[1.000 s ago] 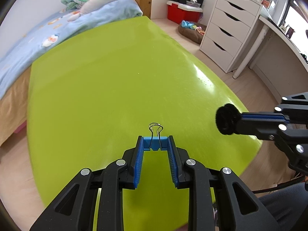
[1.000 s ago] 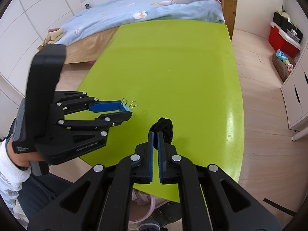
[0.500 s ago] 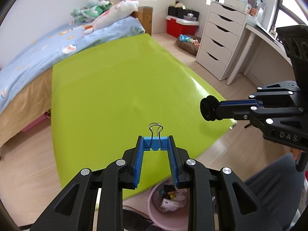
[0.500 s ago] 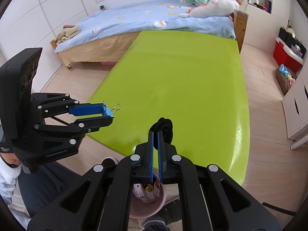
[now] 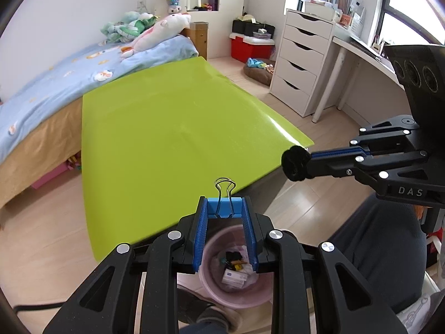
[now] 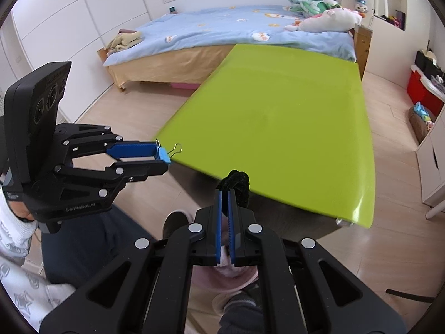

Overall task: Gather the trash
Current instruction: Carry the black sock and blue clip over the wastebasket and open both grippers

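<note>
My left gripper (image 5: 224,208) is shut on a blue binder clip (image 5: 224,205) with wire handles, held above a pink trash bin (image 5: 236,286) on the floor. The bin holds several bits of trash. My right gripper (image 6: 225,194) is shut on a black fuzzy hair tie (image 6: 235,182); it also shows in the left wrist view (image 5: 295,162), to the right of the clip. In the right wrist view the left gripper (image 6: 164,154) with the clip (image 6: 164,154) is at the left, and the bin (image 6: 228,275) lies mostly hidden under my fingers.
The lime green table (image 5: 167,128) is ahead, its near edge just beyond the bin. A bed (image 5: 55,83) lies behind it. A white drawer unit (image 5: 300,61) and desk stand at the right. The person's legs (image 5: 375,250) are beside the bin.
Both grippers have pulled back from over the table to beyond its near edge. The pink bin has come into view under them. Both still hold their items.
</note>
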